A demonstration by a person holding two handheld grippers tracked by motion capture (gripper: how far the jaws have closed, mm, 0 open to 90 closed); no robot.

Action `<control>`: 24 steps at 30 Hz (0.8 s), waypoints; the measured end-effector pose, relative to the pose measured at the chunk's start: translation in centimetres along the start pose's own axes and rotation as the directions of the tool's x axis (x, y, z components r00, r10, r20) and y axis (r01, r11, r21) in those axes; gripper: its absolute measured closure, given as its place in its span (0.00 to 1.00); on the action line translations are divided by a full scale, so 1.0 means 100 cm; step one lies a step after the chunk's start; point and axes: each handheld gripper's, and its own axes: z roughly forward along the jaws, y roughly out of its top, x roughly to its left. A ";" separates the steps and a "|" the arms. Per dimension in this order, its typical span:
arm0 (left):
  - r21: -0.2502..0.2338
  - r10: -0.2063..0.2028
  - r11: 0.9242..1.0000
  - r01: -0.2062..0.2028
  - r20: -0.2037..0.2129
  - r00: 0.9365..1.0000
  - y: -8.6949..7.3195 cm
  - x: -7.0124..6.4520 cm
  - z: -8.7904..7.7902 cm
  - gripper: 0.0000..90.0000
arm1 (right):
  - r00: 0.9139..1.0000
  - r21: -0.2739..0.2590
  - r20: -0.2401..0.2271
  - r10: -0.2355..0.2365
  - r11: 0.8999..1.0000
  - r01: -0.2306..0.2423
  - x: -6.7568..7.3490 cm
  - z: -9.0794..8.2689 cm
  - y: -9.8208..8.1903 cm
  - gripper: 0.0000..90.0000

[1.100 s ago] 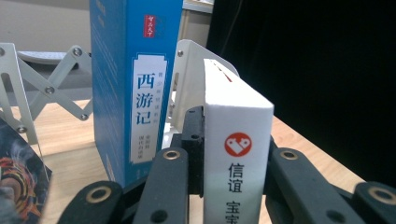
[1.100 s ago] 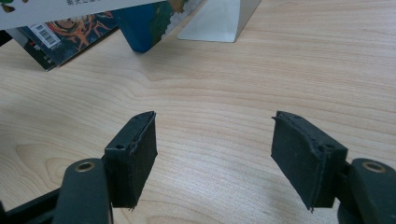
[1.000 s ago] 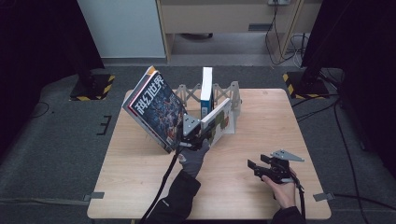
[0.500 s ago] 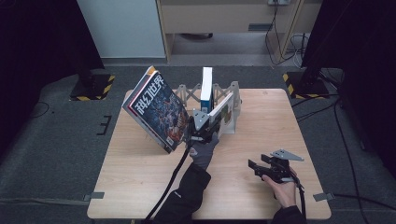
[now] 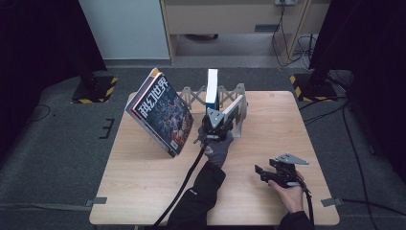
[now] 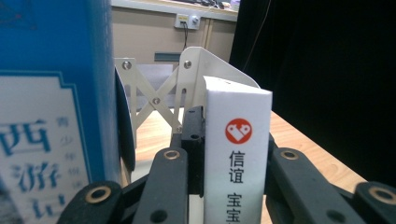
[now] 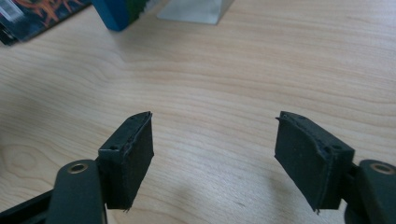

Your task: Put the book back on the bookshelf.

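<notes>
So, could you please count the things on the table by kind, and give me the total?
Books: 3 (large magazine-style book, blue book, white book held in the left tongs)
Folding book rack: 1
Total: 4

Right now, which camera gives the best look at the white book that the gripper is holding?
The left gripper view: the white book stands close up between the jaws, its spine print readable. The high view shows it small in the rack, partly behind the left gripper. The right gripper view faces bare table.
</notes>
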 end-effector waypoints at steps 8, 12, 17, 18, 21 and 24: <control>0.000 -0.002 1.000 0.002 -0.021 1.000 -0.005 0.002 0.012 0.83 | 0.998 0.047 0.056 -0.043 0.998 0.040 -0.002 0.004 -0.003 0.23; 0.000 -0.003 1.000 0.003 -0.026 1.000 -0.010 0.000 0.016 0.82 | 0.997 0.056 0.059 -0.048 0.997 0.045 -0.003 0.005 -0.005 0.22; 0.015 -0.003 1.000 0.003 -0.029 1.000 -0.018 0.000 0.017 0.82 | 0.997 0.055 0.059 -0.051 0.997 0.047 -0.003 0.005 -0.005 0.22; 0.008 -0.002 1.000 0.002 -0.029 1.000 -0.019 0.000 0.017 0.82 | 0.997 0.057 0.058 -0.052 0.997 0.049 -0.003 0.005 -0.005 0.23; 0.008 0.006 1.000 -0.006 -0.024 1.000 -0.021 0.000 0.015 0.82 | 0.997 0.061 0.060 -0.052 0.997 0.048 -0.002 0.005 -0.005 0.23; 0.011 0.001 1.000 0.000 -0.013 1.000 -0.024 0.000 0.013 0.80 | 0.997 0.063 0.060 -0.053 0.997 0.049 -0.002 0.006 -0.005 0.23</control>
